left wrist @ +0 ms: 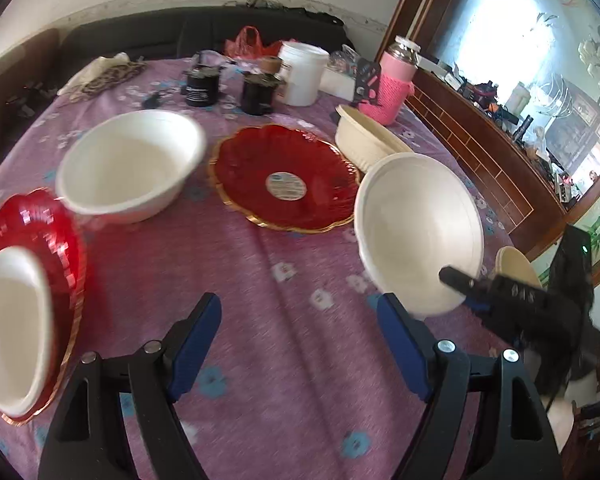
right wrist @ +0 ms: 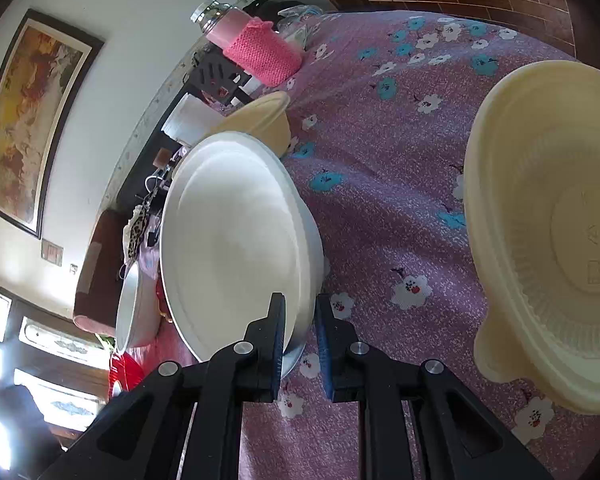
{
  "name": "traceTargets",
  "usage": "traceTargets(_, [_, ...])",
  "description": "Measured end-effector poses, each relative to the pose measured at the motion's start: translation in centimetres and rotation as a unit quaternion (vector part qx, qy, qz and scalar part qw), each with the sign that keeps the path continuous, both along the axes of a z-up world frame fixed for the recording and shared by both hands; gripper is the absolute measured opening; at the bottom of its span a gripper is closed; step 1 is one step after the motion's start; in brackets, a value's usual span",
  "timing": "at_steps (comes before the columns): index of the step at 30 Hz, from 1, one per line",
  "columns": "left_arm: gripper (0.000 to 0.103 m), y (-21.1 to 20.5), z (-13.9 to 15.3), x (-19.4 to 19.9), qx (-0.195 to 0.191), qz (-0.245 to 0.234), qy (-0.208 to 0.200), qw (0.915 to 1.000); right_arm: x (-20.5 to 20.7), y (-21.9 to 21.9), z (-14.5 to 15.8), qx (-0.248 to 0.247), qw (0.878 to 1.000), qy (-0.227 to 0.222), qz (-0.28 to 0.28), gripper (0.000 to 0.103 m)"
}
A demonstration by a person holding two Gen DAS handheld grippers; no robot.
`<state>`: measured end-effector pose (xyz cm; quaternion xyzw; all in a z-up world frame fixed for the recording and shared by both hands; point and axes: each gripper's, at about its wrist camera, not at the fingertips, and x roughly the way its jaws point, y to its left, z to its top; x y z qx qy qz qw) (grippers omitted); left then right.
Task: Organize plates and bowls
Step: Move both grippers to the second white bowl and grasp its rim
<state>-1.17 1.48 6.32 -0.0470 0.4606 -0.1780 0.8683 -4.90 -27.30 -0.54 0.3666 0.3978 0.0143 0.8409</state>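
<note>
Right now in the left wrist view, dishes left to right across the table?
Red scalloped plate holding a white bowl → empty white bowl → red gold-rimmed plate → white bowl pinched by the right tongs.

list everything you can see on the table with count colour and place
white bowls: 3, white; one far left, one on the left red plate, one at right gripped by its rim
red plates: 2, red with gold rim; centre, and near left
cream bowls: 2, cream; far right, and near right edge
pink bottle: 1, pink knit sleeve; far right
white tub: 1, white; far middle
black jars: 2, black; far middle
tablecloth: 1, purple floral
left tool: 1, black and blue, open, empty
right tool: 1, shut on the right white bowl's rim
</note>
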Motion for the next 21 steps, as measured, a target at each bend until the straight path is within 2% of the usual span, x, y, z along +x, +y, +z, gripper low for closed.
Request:
traceTargets(8, [0.079, -3.7, -1.5, 1.8, 0.023, -0.021, 0.013, 0.9994, -0.7, -0.6, -1.5, 0.002, 1.000, 0.007, 0.020, 0.016])
traceTargets(11, [0.079, -4.7, -1.4, 2.5, 0.023, -0.024, 0.013, 0.9993, -0.7, -0.8, -1.8, 0.002, 1.000, -0.005, 0.025, 0.015])
traceTargets(14, [0.079, -5.7, -1.1, 3.3, 0.029, -0.026, 0.001, 0.9992, -0.6, -0.7, -1.8, -0.009, 0.999, -0.017, 0.027, 0.015])
traceTargets(19, [0.079, -8.3, -1.0, 5.0, 0.060, -0.032, -0.021, 0.9974, -0.5, -0.5, -1.9, -0.020, 0.999, -0.029, 0.029, 0.015])
traceTargets(21, [0.075, -9.4, -1.2, 5.5, 0.071, -0.040, -0.023, 0.9964, -0.5, -0.4, -1.9, -0.026, 0.999, -0.031, 0.031, 0.015])
